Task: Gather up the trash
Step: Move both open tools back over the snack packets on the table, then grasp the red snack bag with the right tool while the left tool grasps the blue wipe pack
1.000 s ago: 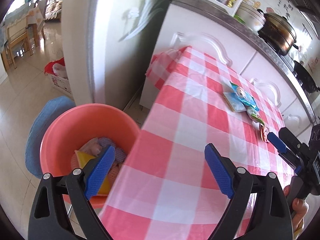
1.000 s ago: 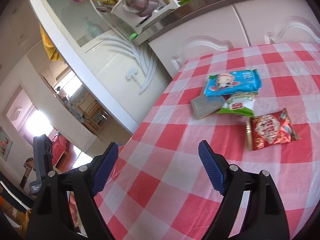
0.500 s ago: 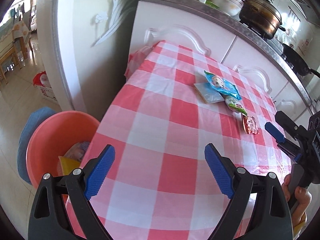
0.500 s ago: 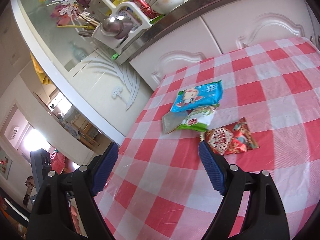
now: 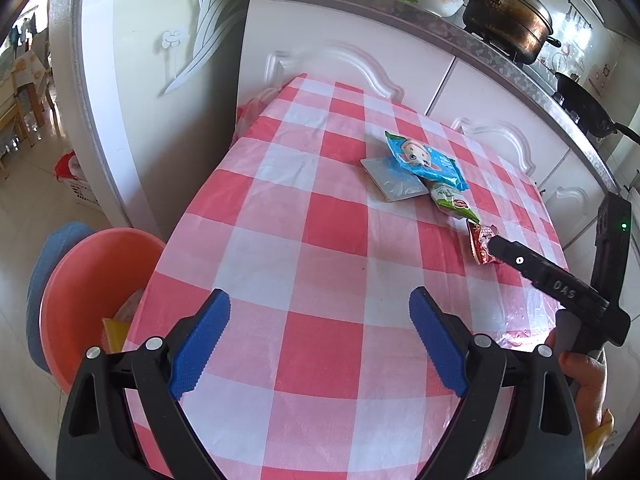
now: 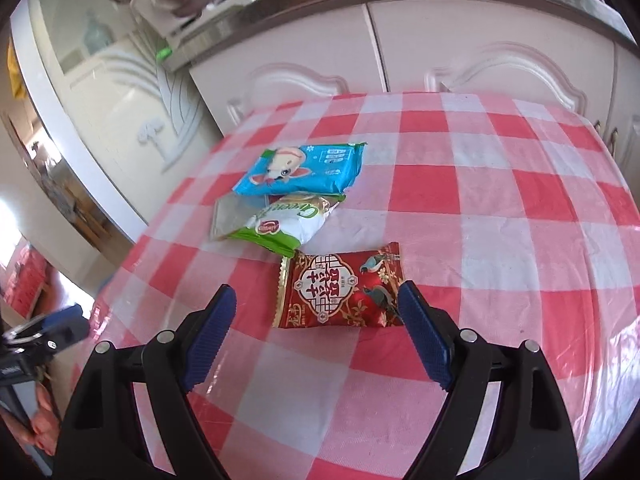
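Several wrappers lie on the red-and-white checked tablecloth [image 5: 328, 240]: a blue one [image 6: 300, 168], a grey packet [image 6: 232, 216], a green-and-white one [image 6: 288, 224] and a red one [image 6: 340, 292]. My right gripper [image 6: 318, 332] is open and tilted down over the red wrapper, whose near edge lies between the blue fingertips without touching the pads. My left gripper [image 5: 318, 340] is open and empty over the near part of the table. In the left wrist view the same wrappers lie far right: blue [image 5: 424, 160], green [image 5: 452, 200], red [image 5: 482, 244].
A pink basin [image 5: 80, 280] with some trash in it stands on the floor left of the table, on a blue stool [image 5: 44, 256]. White cabinets [image 6: 440, 52] and a counter with pots [image 5: 508, 8] run behind the table. A hand [image 5: 584, 376] holds the right gripper's handle.
The left gripper swung from over the basin to over the table. The right gripper came forward and tipped down, so the red wrapper now lies at its fingertips.
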`<action>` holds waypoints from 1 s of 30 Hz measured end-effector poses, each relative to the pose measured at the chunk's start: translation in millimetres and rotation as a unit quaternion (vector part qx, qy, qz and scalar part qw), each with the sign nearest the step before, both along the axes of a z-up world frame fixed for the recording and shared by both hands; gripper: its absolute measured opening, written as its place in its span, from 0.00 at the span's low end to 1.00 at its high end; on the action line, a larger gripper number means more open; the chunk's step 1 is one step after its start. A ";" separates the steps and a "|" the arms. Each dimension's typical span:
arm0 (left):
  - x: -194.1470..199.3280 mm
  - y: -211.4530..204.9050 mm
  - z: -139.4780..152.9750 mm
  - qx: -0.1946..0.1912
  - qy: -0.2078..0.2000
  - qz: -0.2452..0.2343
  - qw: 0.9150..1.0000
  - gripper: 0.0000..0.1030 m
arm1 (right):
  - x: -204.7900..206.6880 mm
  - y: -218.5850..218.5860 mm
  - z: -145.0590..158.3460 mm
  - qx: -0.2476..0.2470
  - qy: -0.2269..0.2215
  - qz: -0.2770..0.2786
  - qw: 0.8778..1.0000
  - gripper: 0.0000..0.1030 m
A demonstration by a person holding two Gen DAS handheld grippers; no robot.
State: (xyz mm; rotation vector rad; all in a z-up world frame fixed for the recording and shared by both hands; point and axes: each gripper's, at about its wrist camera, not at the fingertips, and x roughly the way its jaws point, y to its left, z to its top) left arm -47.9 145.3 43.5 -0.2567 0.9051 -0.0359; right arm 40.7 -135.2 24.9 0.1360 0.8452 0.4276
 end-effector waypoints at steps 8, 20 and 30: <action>16.2 0.9 1.9 -0.013 -0.005 0.003 1.000 0.88 | 15.0 18.3 -13.0 -0.084 0.006 -0.004 0.996 0.82; 72.7 -27.1 3.3 -0.063 -0.016 -0.033 0.997 0.88 | 15.1 -5.0 -11.0 -0.058 0.003 0.000 0.998 0.63; 149.7 -73.2 5.8 -0.054 -0.011 -0.086 0.995 0.88 | 17.7 -43.1 -10.2 0.021 0.003 -0.024 0.999 0.58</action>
